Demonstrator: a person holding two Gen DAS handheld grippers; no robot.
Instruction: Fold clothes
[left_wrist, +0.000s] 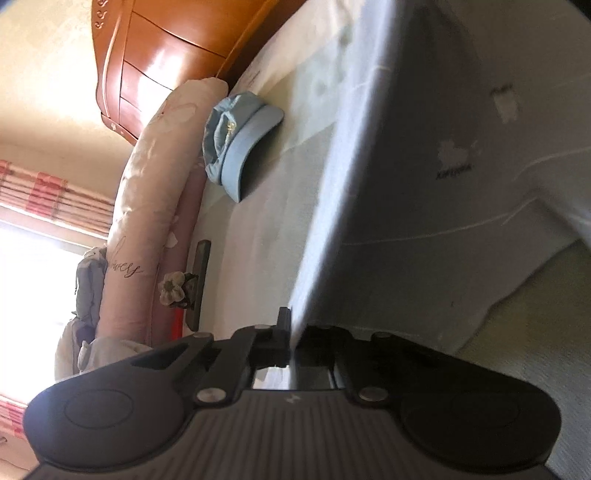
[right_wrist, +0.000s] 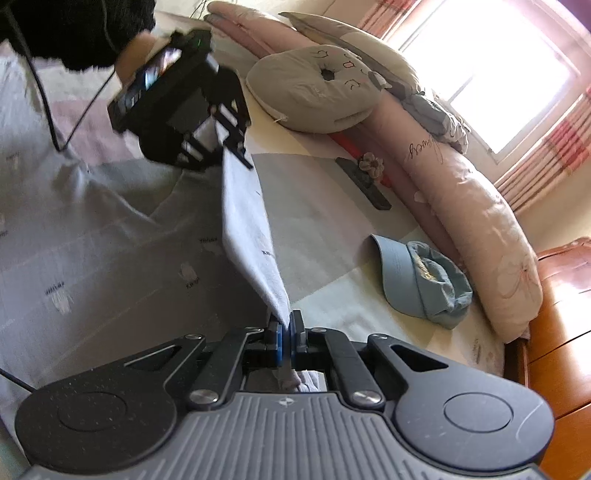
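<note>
One garment (right_wrist: 247, 236), pale grey-white with small printed marks, hangs stretched in the air above the bed (right_wrist: 332, 229) between two grippers. The right gripper (right_wrist: 285, 334) is clamped on one end of its edge, blue pads pinching the cloth. The left gripper (right_wrist: 231, 142) is closed on the other end (a hand in a black fuzzy sleeve (right_wrist: 74, 33) holds it). On the bed: one blue cap (right_wrist: 413, 280), one round cushion (right_wrist: 314, 96), one long pink bolster (right_wrist: 476, 221), one dark flat object (right_wrist: 364, 181).
</note>
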